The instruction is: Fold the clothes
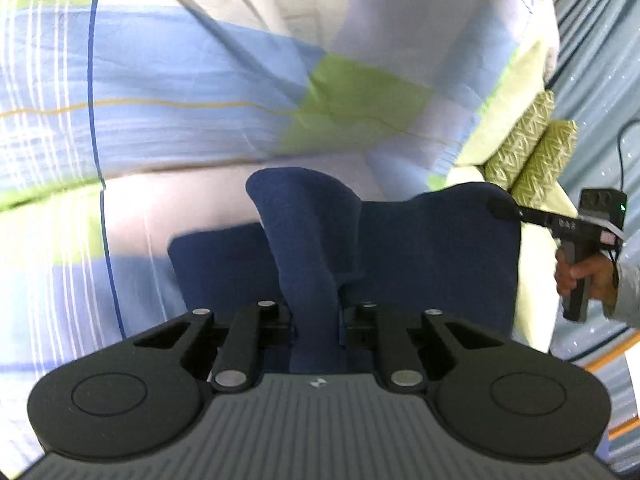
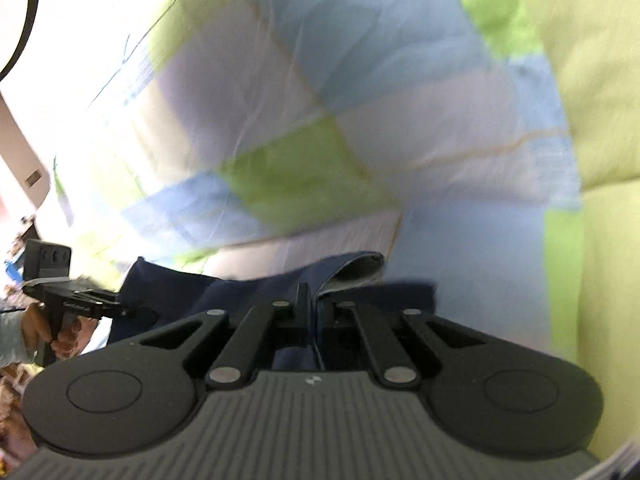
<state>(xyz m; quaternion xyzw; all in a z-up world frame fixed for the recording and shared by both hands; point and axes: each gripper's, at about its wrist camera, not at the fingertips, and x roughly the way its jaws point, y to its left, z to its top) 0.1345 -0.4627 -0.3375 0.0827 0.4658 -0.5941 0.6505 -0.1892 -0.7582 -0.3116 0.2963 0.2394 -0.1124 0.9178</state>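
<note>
A dark blue garment (image 1: 420,256) hangs stretched between both grippers above a bed. My left gripper (image 1: 316,312) is shut on a bunched fold of the garment, which rises between its fingers. My right gripper (image 1: 500,206) shows at the right of the left wrist view, shut on the garment's other upper corner. In the right wrist view my right gripper (image 2: 314,300) is shut on the garment's edge (image 2: 352,268), whose pale inner side shows. The left gripper (image 2: 132,312) appears at the left there, holding the far corner.
A bedsheet (image 1: 200,100) in blue, white and green checks lies under the garment. A pale green quilt (image 2: 600,80) lies at the right. Two rolled green patterned cloths (image 1: 532,156) rest at the bed's edge. A grey curtain (image 1: 600,60) hangs beyond.
</note>
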